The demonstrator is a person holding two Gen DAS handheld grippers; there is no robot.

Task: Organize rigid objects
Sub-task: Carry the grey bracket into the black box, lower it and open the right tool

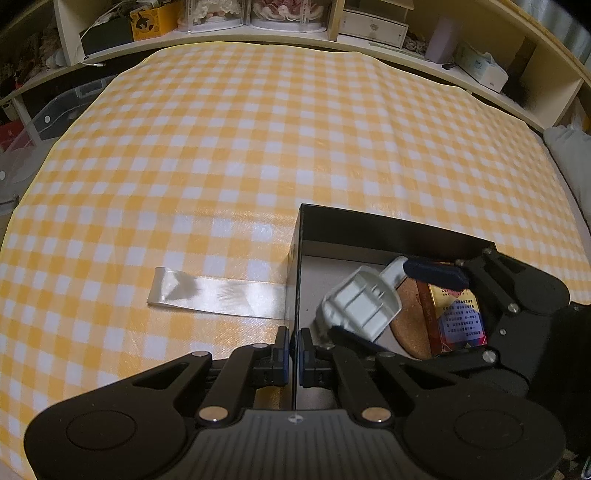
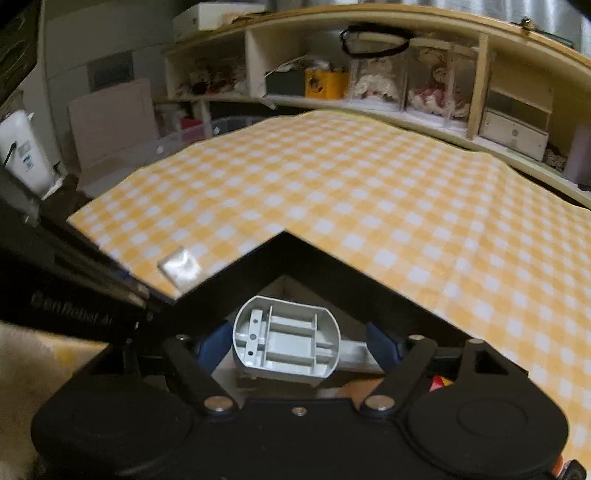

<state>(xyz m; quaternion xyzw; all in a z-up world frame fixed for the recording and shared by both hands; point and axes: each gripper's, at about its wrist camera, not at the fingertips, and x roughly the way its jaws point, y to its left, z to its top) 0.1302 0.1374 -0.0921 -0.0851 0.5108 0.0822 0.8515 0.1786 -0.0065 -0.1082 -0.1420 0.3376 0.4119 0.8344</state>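
A black open box sits on the yellow checked cloth. My left gripper is shut on the box's left wall, which stands between the blue pads. Inside lie a cork coaster and a red and gold printed pack. A grey ribbed plastic piece with a short handle tilts over the box floor between the fingers of my right gripper. In the right wrist view the grey piece sits between the spread blue pads of the right gripper, with gaps on both sides, inside the box.
A strip of clear tape lies on the cloth left of the box, also the tape. Cluttered shelves run along the far edge. A clear plastic bin stands off the left side, a white cushion at the right.
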